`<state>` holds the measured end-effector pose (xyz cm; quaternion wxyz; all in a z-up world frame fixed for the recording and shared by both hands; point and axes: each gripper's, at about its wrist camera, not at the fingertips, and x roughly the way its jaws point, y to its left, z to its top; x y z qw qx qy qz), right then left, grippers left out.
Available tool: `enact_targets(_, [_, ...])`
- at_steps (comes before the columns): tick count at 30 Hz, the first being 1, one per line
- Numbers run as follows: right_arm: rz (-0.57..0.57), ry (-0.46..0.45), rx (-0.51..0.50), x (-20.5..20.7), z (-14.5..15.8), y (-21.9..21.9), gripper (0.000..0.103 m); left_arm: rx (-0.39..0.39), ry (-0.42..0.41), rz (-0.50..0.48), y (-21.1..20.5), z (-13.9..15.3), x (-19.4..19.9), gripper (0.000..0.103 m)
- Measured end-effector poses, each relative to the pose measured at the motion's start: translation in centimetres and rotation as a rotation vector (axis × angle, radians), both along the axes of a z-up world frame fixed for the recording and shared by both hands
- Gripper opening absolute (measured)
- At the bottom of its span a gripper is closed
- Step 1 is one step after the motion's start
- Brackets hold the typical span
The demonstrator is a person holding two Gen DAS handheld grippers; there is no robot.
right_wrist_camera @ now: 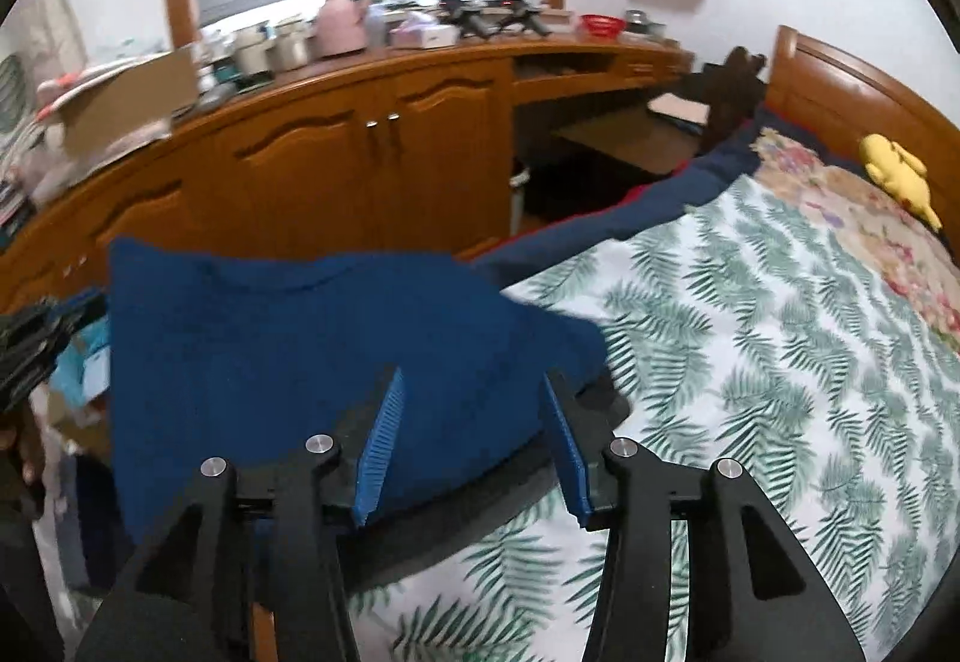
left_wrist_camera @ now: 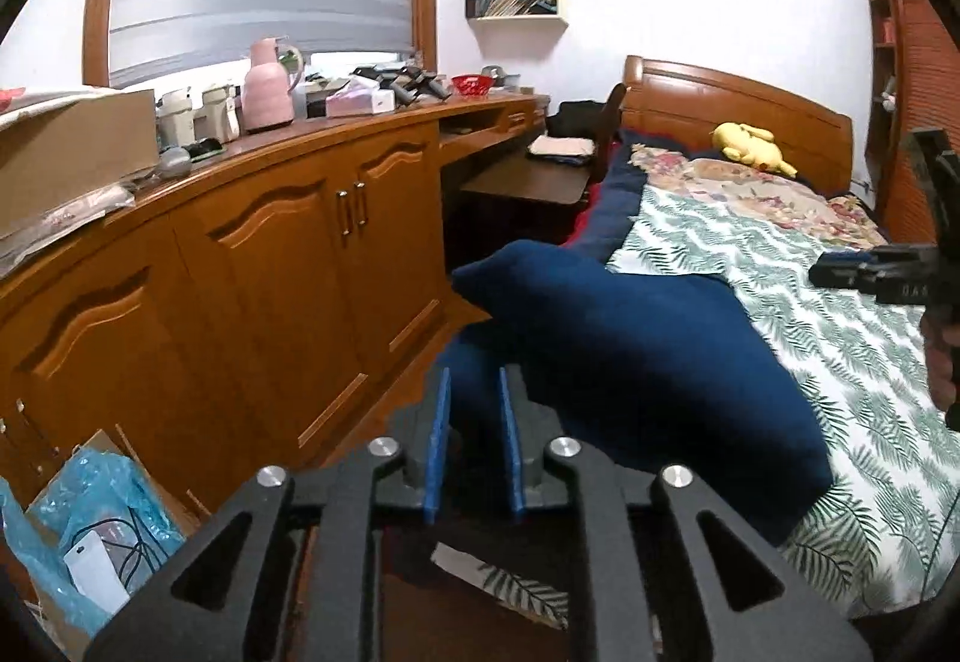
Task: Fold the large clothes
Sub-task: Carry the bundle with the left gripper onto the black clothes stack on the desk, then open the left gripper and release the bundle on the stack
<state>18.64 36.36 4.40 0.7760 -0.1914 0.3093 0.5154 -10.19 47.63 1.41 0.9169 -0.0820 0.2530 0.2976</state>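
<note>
A dark blue garment [left_wrist_camera: 630, 356] lies folded on the near left edge of the bed, part of it hanging over the side. In the right wrist view the garment [right_wrist_camera: 300, 338] is a broad flat rectangle. My left gripper [left_wrist_camera: 474, 380] is at its left edge, jaws a narrow gap apart with blue cloth showing between them. My right gripper [right_wrist_camera: 471, 380] is open wide just over the garment's near right corner, holding nothing. The right gripper also shows at the right edge of the left wrist view [left_wrist_camera: 840, 272].
The bed [right_wrist_camera: 750, 332] has a white sheet with green fern print, a floral cover and a yellow plush toy [left_wrist_camera: 753, 146] by the headboard. A long wooden cabinet [left_wrist_camera: 270, 254] with a cluttered top runs along the left. A box with blue plastic [left_wrist_camera: 90, 530] sits on the floor.
</note>
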Motion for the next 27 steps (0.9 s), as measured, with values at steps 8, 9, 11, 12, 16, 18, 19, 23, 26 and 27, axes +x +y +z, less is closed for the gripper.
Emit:
enact_targets(8, [0.031, -0.021, 0.02, -3.9, -0.1, -4.5, 0.048, 0.02, -0.044, -0.087, -4.7, 2.4, 0.1, 0.032])
enact_targets(9, [0.034, -0.024, 0.025, -4.3, 0.1, -5.3, 0.049, 0.022, -0.047, -0.098, -5.4, 2.6, 0.3, 0.033])
enact_targets(11, [0.038, -0.027, 0.04, -5.0, 0.4, -6.9, 0.05, 0.028, -0.049, -0.124, -6.9, 3.1, 0.9, 0.033])
enact_targets(12, [0.037, -0.028, 0.044, -5.1, 0.5, -7.4, 0.052, 0.031, -0.053, -0.137, -7.6, 3.3, 1.1, 0.034])
enact_targets(16, [0.02, -0.047, 0.067, -5.9, 1.1, -11.0, 0.059, 0.042, -0.07, -0.198, -11.0, 4.3, 2.5, 0.037])
enact_targets(18, [0.004, -0.064, 0.078, -6.2, 1.3, -12.8, 0.063, 0.044, -0.083, -0.232, -12.8, 4.7, 3.3, 0.038])
enact_targets(19, [-0.003, -0.07, 0.084, -6.3, 1.5, -13.9, 0.065, 0.044, -0.088, -0.25, -13.8, 4.9, 3.7, 0.038])
enact_targets(23, [-0.042, -0.079, 0.113, -6.4, 2.0, -18.2, 0.075, 0.05, -0.084, -0.319, -17.7, 5.1, 5.7, 0.038])
enact_targets(26, [-0.084, -0.089, 0.131, -6.3, 2.2, -21.7, 0.08, 0.052, -0.066, -0.358, -20.7, 4.9, 7.5, 0.038])
enact_targets(27, [-0.094, -0.092, 0.136, -6.2, 2.2, -22.7, 0.082, 0.05, -0.063, -0.369, -21.7, 4.7, 8.0, 0.038])
